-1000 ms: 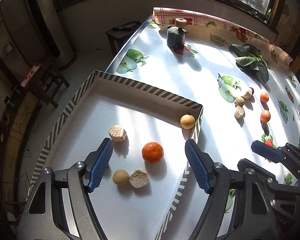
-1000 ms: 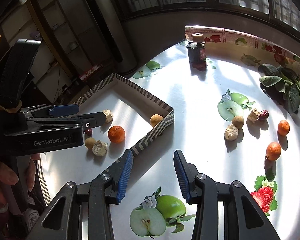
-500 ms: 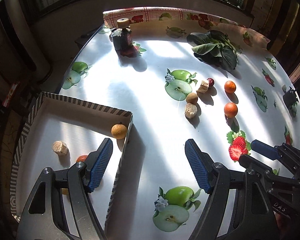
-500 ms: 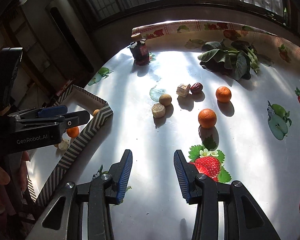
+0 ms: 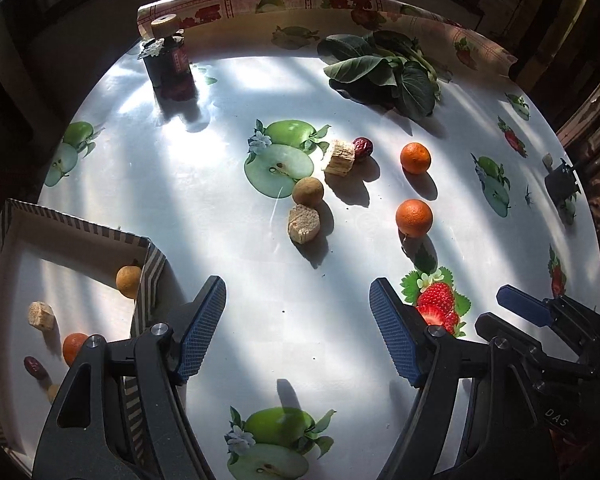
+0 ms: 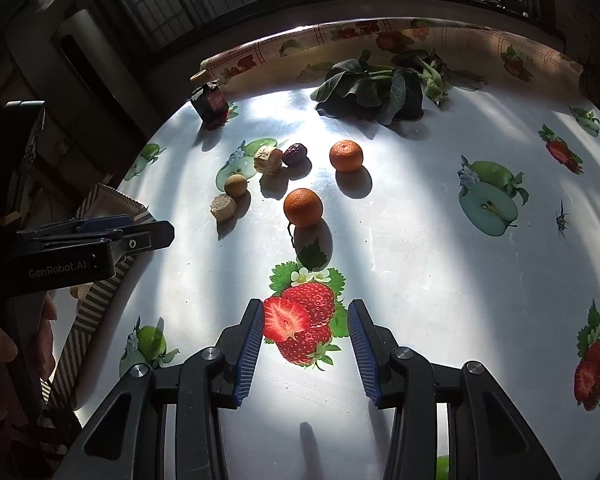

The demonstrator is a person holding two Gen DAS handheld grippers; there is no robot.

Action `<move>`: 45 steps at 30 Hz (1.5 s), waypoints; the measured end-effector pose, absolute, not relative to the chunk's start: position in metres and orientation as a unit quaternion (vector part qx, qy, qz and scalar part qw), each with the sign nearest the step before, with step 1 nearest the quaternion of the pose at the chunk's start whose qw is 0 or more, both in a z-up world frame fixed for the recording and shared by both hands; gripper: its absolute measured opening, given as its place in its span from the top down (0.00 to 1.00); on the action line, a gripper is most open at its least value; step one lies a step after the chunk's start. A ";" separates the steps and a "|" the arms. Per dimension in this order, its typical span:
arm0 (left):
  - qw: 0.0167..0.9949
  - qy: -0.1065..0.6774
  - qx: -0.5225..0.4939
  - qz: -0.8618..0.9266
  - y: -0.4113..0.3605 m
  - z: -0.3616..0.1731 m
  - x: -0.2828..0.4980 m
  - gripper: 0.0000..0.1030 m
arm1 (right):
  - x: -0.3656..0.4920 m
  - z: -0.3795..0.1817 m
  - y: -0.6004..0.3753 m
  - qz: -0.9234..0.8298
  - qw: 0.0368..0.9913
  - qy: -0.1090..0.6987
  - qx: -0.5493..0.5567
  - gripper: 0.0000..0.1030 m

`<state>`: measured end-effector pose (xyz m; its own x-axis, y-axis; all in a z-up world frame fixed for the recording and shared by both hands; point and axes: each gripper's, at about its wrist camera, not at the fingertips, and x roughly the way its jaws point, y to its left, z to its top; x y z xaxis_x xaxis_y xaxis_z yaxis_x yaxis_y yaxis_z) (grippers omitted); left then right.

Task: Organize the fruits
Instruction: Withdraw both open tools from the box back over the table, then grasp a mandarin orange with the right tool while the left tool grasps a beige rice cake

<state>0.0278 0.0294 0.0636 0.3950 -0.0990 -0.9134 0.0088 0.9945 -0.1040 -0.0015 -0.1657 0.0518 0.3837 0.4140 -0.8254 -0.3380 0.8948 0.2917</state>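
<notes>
Two oranges lie on the table, the near one (image 5: 414, 218) (image 6: 303, 207) and the far one (image 5: 415, 157) (image 6: 346, 155). Left of them lie a round brown fruit (image 5: 307, 191) (image 6: 235, 185), two pale chunks (image 5: 303, 224) (image 5: 340, 157) and a dark red date (image 5: 363, 147) (image 6: 295, 154). The striped box (image 5: 150, 268) at the left holds a brown fruit (image 5: 129, 281), a chunk (image 5: 41, 314), an orange (image 5: 74, 347) and a date (image 5: 35, 368). My left gripper (image 5: 298, 332) is open and empty beside the box. My right gripper (image 6: 306, 350) is open and empty over a printed strawberry, short of the near orange.
A dark jar (image 5: 168, 66) (image 6: 211, 101) stands at the far left of the round table. Leafy greens (image 5: 384, 70) (image 6: 374, 86) lie at the back. A dark clip-like object (image 5: 562, 184) sits at the right edge. The tablecloth has printed apples and strawberries.
Both grippers have swung right, away from the box and toward the loose fruit. The box has slid to the left edge of both views. Both stay open.
</notes>
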 end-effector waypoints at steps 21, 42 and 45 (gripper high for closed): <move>0.819 0.573 -0.024 -0.016 0.031 0.028 0.070 0.27 | 0.033 0.039 -0.168 0.226 0.825 0.517 0.043 0.58; 0.830 0.556 -0.013 -0.031 0.030 0.020 0.081 0.77 | 0.071 0.028 -0.145 0.240 0.826 0.508 0.036 0.57; 0.828 0.559 -0.027 -0.034 0.033 0.021 0.076 0.77 | 0.075 0.025 -0.133 0.244 0.826 0.507 0.022 0.57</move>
<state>0.0758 0.0328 0.0213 0.3724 -0.0862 -0.9240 0.0263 0.9963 -0.0823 0.0752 -0.1334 0.0255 0.3665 0.4251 -0.8276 -0.3809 0.8801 0.2834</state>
